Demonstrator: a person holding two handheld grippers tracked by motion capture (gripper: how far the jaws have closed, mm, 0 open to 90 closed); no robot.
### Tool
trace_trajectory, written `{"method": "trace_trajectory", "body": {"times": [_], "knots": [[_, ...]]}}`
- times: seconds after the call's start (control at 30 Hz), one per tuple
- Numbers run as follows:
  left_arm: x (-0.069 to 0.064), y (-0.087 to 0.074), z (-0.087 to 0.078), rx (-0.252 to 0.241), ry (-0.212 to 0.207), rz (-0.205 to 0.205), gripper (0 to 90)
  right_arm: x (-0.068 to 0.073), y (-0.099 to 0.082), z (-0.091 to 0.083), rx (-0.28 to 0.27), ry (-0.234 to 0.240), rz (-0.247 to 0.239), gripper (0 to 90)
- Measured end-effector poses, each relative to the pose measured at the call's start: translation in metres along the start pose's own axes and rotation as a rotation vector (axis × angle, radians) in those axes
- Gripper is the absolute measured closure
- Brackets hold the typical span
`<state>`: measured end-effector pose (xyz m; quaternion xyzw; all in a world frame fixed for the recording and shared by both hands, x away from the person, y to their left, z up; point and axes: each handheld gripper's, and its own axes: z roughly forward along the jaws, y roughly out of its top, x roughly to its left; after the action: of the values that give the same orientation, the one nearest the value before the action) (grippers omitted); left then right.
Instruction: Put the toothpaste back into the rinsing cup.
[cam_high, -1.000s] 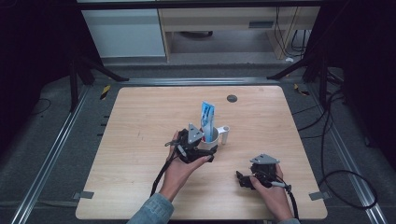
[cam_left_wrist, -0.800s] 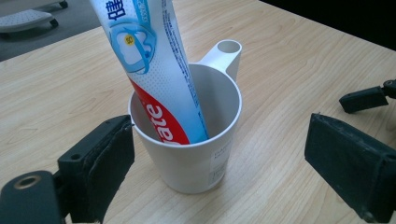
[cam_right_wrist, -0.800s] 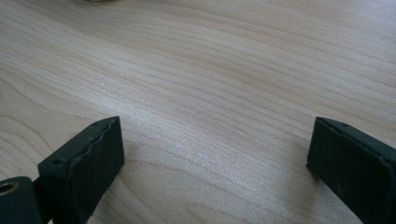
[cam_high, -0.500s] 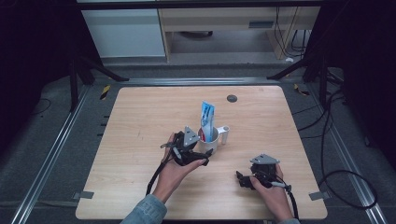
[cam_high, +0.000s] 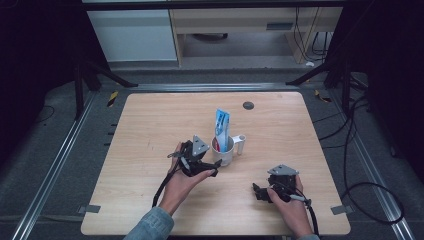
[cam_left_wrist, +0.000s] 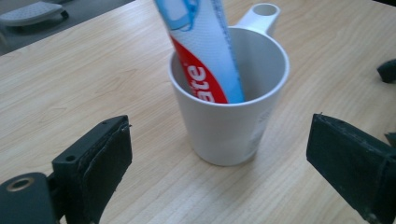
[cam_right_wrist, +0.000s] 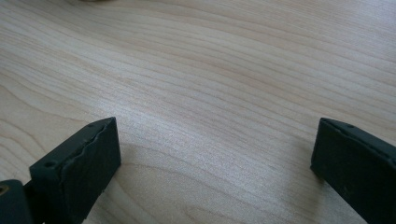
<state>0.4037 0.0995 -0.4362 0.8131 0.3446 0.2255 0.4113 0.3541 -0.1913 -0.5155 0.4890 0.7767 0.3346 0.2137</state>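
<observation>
Near the middle of the wooden counter stands the white mug, upright, handle pointing toward the right edge. A toothpaste tube is propped inside it, leaning slightly, its red and blue print plain in the left gripper view (the tube's top runs out of that picture). The left hand-held gripper sits just beside the mug on its near-left side, jaws spread wide, the mug between them but untouched. The right hand-held gripper rests near the front edge, well apart from the mug, jaws also wide, bare wood between them. A small dark disc lies toward the far edge.
</observation>
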Motion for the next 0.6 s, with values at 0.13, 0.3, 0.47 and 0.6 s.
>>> {"method": "trace_trajectory", "body": {"times": [0.13, 0.3, 0.47, 0.6], "knots": [[0.005, -0.002, 0.003, 0.014, 0.008, -0.002, 6.3, 0.000, 0.000, 0.000, 0.000, 0.000, 0.000, 1.7], [0.013, -0.007, 0.000, 0.027, 0.020, 0.001, 6.2, 0.000, 0.000, 0.000, 0.000, 0.000, 0.000, 1.6], [0.020, -0.011, -0.004, 0.038, 0.027, -0.010, 5.4, 0.000, 0.000, 0.000, 0.000, 0.000, 0.000, 1.7], [0.029, -0.017, -0.009, 0.055, 0.034, -0.016, 4.7, 0.000, 0.000, 0.000, 0.000, 0.000, 0.000, 1.6]]}}
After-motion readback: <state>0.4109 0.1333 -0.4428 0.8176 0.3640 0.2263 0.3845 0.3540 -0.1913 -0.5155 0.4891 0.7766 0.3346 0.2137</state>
